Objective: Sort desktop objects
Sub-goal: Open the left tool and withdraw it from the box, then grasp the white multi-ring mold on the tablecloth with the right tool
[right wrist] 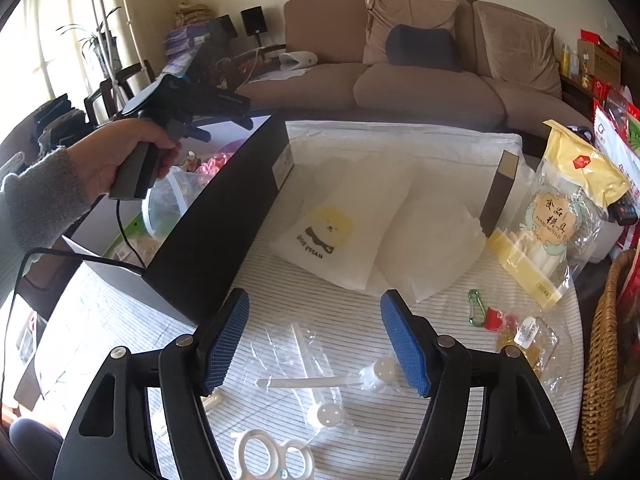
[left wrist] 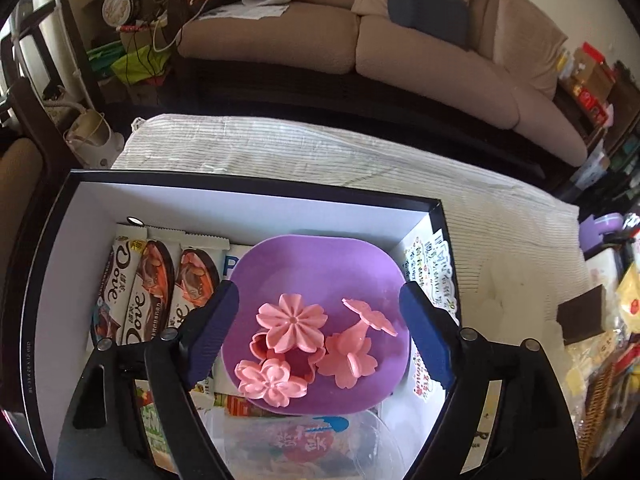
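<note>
I am hovering my left gripper [left wrist: 320, 340], jaws apart and empty, over the purple plate [left wrist: 312, 272] of light, stiff pink flower moulds [left wrist: 291, 328] in the box [left wrist: 248, 200], judging each best pinched by its stem.

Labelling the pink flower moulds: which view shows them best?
Left wrist. It looks straight down on the pink flower moulds lying on the purple plate inside the black box, framed by the open left tongs. The right wrist view shows only a pink sliver past the box wall.
</note>
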`<state>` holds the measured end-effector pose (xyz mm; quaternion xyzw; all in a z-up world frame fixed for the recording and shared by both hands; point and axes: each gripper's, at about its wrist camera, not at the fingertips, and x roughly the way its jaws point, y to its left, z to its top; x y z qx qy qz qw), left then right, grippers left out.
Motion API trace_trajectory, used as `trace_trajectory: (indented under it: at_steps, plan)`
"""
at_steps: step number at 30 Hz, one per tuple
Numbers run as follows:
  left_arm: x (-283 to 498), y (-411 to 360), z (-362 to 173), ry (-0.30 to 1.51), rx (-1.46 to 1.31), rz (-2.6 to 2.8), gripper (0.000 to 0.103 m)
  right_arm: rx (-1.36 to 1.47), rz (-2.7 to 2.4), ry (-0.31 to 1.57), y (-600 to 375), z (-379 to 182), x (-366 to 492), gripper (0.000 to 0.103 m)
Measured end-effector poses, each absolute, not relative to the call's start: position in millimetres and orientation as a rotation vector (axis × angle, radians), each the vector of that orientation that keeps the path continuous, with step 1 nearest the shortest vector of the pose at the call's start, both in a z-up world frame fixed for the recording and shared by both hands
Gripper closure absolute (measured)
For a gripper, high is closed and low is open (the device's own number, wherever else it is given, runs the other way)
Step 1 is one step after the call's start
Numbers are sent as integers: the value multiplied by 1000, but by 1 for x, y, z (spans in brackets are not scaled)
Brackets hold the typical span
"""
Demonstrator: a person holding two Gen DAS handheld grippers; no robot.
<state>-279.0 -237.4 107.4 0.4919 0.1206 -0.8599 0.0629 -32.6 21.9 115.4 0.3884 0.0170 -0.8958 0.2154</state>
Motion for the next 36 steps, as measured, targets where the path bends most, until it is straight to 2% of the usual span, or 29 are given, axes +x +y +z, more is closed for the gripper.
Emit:
trace_trajectory:
  at_steps: [3, 5, 7, 9, 11, 22, 28, 36]
  plan:
    - [-251, -250, 131, 435, 1400, -2664, 15, 1061, -2483, 37, 20, 117, -31, 28]
    - [-231, -257, 144, 464, 1363, -2693, 11, 1049, -2474, 41, 16, 117, -29, 23]
    - [-207, -257, 154, 448, 1337, -2740, 1, 1036, -2468, 67, 10, 117, -25, 19]
    - [-181, -252, 162, 377, 1307, -2774, 0, 1024, -2459, 88, 6, 118, -22, 12]
    - [-159, -244, 167, 309, 1281, -2780, 0, 1006, -2462, 97, 3, 120, -19, 0]
    - [-36, -190, 181, 133, 1199, -2816, 0, 957, -2540, 114, 20, 139, 12, 0]
    - [26, -153, 173, 163, 1223, -2875, 0, 931, -2577, 67, 47, 156, 30, 0]
    - [77, -119, 114, 252, 1434, -2882, 0, 1011, -2477, -105, 92, 137, 66, 0]
